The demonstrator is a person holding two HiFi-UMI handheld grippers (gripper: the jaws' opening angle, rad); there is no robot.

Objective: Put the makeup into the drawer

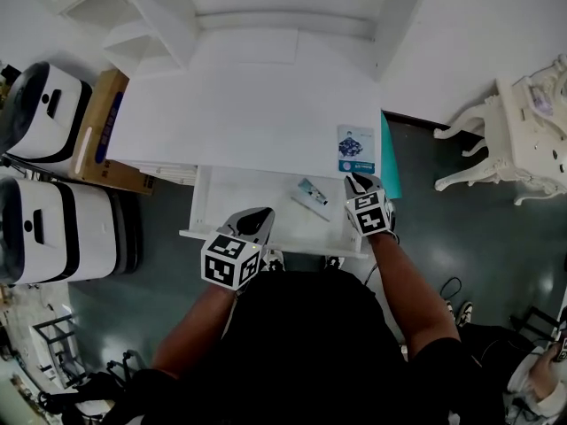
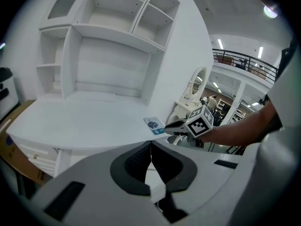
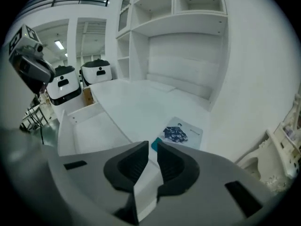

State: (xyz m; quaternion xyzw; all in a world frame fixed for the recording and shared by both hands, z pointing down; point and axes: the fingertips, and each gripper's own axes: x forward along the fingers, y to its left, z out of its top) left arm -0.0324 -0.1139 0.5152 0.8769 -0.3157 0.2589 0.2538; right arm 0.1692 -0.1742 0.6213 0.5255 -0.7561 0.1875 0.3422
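Note:
A small teal and white makeup tube (image 1: pixel 312 198) lies inside the open white drawer (image 1: pixel 239 197) under the desk's front edge. A blue and white makeup packet (image 1: pixel 355 149) lies flat on the desk's right front corner and also shows in both gripper views (image 2: pixel 154 125) (image 3: pixel 181 132). My right gripper (image 1: pixel 356 181) hovers just in front of this packet, pointing down at it (image 3: pixel 153 146); its jaws stand a narrow slit apart with nothing between them. My left gripper (image 1: pixel 258 213) hangs over the drawer's front rim, its jaws (image 2: pixel 151 148) shut and empty.
The white desk (image 1: pixel 239 104) carries a hutch of empty shelves (image 1: pixel 151 25) at the back. Two white machines (image 1: pixel 44 109) (image 1: pixel 53 228) and a cardboard box (image 1: pixel 104 131) stand to the left. A white chair (image 1: pixel 523 131) stands on the dark floor at the right.

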